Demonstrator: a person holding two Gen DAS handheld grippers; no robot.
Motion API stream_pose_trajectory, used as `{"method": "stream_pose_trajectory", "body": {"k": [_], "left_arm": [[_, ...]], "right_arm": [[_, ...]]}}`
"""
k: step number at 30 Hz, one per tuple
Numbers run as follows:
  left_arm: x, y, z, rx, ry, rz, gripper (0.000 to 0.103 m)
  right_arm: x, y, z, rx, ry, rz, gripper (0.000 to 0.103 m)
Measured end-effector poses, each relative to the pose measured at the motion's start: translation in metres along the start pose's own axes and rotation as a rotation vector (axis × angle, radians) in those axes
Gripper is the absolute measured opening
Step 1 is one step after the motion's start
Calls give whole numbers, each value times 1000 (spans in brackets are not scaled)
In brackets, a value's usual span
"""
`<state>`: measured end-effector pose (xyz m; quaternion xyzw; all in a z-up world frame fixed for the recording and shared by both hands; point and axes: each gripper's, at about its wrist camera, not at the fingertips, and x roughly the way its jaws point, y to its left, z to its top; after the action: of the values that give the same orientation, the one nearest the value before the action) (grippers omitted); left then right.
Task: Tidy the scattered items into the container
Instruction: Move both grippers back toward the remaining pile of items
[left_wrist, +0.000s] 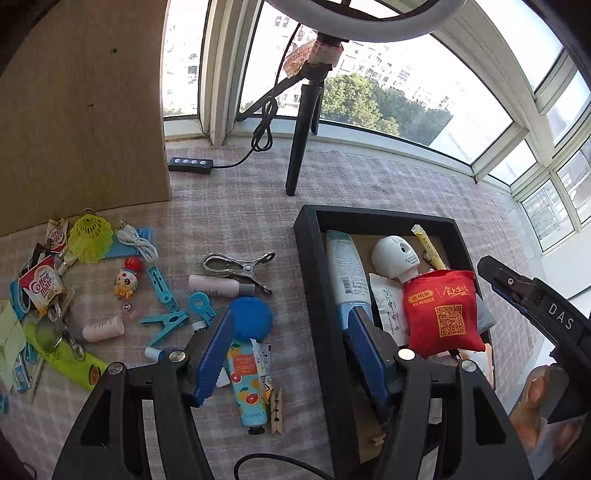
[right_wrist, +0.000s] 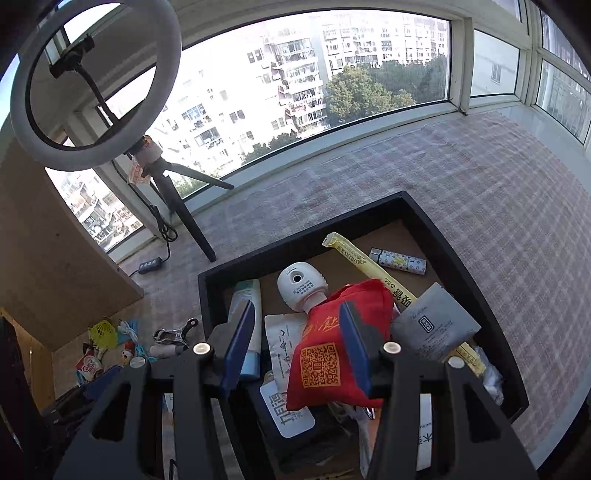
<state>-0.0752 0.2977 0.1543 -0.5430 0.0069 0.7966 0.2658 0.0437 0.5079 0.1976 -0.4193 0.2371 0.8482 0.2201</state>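
A black tray (left_wrist: 317, 280) (right_wrist: 491, 325) holds a red pouch (left_wrist: 441, 312) (right_wrist: 332, 354), a white tube (left_wrist: 347, 273), a white fan head (right_wrist: 301, 286), a yellow stick (right_wrist: 369, 266) and a grey sachet (right_wrist: 432, 325). My left gripper (left_wrist: 291, 350) is open and empty, straddling the tray's left wall. A blue round lid (left_wrist: 251, 317) and an orange-print tube (left_wrist: 247, 384) lie just left of it. My right gripper (right_wrist: 297, 345) is open and empty above the red pouch. It also shows at the right of the left wrist view (left_wrist: 535, 299).
Scattered left of the tray: a metal clip (left_wrist: 236, 266), a pink bottle (left_wrist: 218, 286), blue clothes pegs (left_wrist: 166, 321), a yellow shuttlecock (left_wrist: 90, 236), Coffee mate sachets (left_wrist: 40, 284), a white cable (left_wrist: 138, 240). A ring light tripod (left_wrist: 301, 133) and a cardboard box (left_wrist: 74, 110) stand behind.
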Motion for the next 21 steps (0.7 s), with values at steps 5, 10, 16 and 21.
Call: {"method": "stream_pose_trajectory", "body": {"k": [5,10,16,21], "left_arm": [[-10,59,5,-94,-27,59,61],[-20,127,5,-211,-49,110,59],[-35,204,-2,-342,-73,171,59],[-38,256,-10,-451,-74,187,54]], "right_arm": [[16,41,-5,-73,27,44,47],[32,87,-12,-160,57,107,47],[56,155,-26,-302,104,192,47],[81,214,-46,-440,147,250,47]]}}
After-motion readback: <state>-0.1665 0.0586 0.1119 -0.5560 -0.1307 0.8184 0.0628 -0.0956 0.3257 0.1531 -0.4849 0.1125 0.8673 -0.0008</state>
